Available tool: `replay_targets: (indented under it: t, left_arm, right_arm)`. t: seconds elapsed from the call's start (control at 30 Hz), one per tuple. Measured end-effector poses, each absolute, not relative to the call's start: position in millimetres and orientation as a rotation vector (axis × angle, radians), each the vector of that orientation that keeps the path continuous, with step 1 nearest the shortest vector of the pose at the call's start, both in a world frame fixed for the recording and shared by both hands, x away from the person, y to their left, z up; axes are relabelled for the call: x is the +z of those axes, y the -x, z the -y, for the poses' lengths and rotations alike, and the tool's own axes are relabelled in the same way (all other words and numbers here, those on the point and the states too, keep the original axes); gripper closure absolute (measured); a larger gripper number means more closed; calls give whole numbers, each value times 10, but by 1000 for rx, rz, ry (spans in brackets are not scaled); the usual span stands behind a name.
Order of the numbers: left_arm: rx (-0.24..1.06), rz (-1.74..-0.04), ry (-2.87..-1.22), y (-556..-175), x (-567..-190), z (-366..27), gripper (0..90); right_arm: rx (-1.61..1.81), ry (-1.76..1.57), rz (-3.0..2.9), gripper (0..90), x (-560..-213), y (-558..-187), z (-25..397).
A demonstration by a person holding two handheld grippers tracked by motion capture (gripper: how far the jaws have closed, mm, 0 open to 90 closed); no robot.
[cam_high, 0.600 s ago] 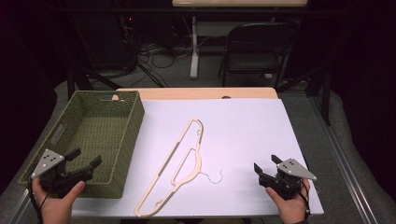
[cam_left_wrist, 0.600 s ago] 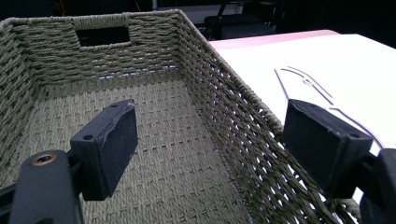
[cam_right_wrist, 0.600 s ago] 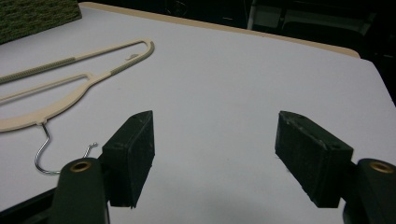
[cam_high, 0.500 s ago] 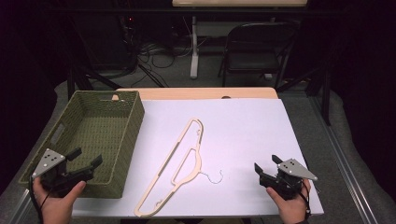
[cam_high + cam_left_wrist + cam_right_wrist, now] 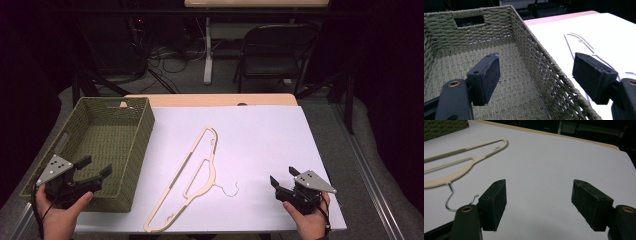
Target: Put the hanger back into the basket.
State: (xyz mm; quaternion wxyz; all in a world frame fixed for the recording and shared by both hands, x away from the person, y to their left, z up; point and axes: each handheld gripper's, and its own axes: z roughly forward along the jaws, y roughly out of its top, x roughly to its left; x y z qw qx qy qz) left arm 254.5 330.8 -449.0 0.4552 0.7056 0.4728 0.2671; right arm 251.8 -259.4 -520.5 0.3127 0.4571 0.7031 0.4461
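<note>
Cream plastic hanger (image 5: 192, 179) with metal hook, flat on white table (image 5: 260, 135), left gripper (image 5: 95, 169) and right gripper (image 5: 281, 177) released

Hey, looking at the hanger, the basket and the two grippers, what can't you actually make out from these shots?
1. Hanger: in the right gripper view the left edge cuts off its long end; in the left gripper view the right jaw covers part of it.
2. Woven basket: the left gripper hides its near corner in the high view.
3. Wire hook: its tip is too small to read in the high view.
4. Right gripper: the hand hides its underside.
</note>
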Motion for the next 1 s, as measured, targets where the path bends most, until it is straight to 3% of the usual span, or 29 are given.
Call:
replay_targets:
  t: [1.0]
  left_arm:
    - [596,-1173,-1799,-2592,-4476,-3208,257]
  right_arm:
    - [1102,-1156,-1981,279,-5146,-2614,2463]
